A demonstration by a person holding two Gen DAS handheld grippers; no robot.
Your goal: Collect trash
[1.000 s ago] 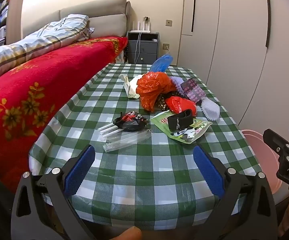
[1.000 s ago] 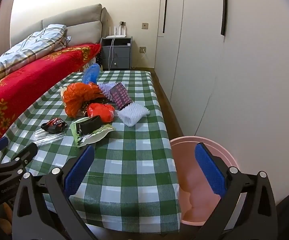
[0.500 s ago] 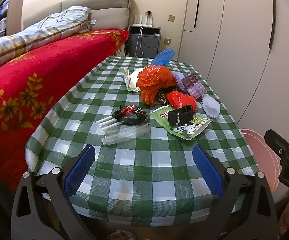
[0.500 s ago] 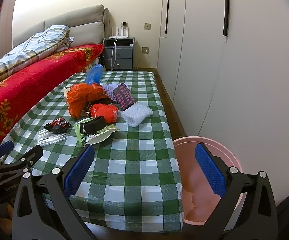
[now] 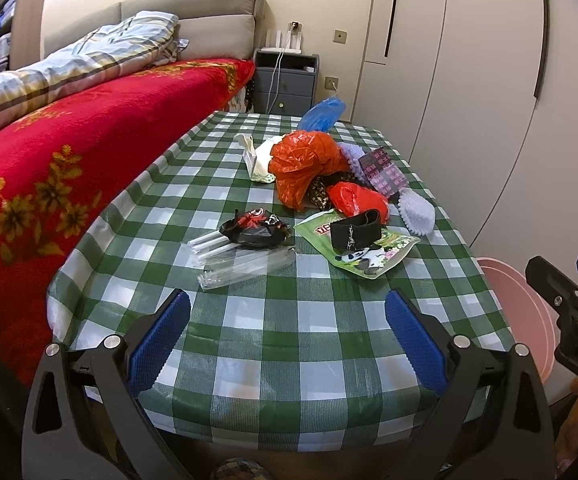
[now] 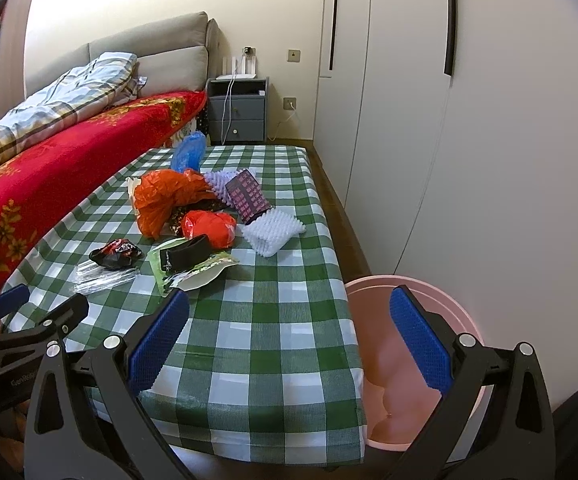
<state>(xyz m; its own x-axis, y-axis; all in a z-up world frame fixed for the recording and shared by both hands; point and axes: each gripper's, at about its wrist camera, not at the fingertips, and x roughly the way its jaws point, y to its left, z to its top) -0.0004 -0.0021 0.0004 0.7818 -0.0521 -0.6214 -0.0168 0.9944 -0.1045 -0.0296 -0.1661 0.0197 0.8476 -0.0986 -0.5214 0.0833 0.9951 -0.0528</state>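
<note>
**A:** Why are both tools hanging back at the near edge of the table?

**B:** I'd judge nothing has been chosen yet. The left gripper (image 5: 287, 338) has its blue-padded fingers (image 5: 160, 336) spread wide with nothing between them, and the right gripper (image 6: 289, 338) is spread just as wide, holding nothing. The green-and-white checked tablecloth (image 5: 289, 344) beneath them is bare along that near edge.

**A:** And the trash?

**B:** Bunched across the middle, toward the table's right edge. Nearest the left gripper lie a clear plastic sleeve (image 5: 245, 268) and a crumpled black-and-red wrapper (image 5: 255, 228), touching. Just right of them, a flat green printed pouch (image 5: 363, 246) carries a black band (image 5: 355, 232). Behind that sit a small red plastic bag (image 5: 355, 198), a large crumpled orange plastic bag (image 5: 307, 164), a white spiky foam net (image 5: 417, 214) and a purple patterned packet (image 5: 385, 170).

**A:** Why does the round pink plastic basin (image 6: 373, 296) stand there?

**B:** Probably as the bin: it is on the floor off the table's near right corner, right under the right gripper, so a drop would be short.

**A:** Anything unclear?

**B:** Plenty. The orange bag hides most of a pale paper packet (image 5: 255, 160) and a dark patterned scrap. A blue plastic bag (image 5: 323, 114) sits behind the heap toward the far edge, partly hidden. The basin's rim is cut off in the left view, and I cannot tell whether anything already lies in it.
</note>
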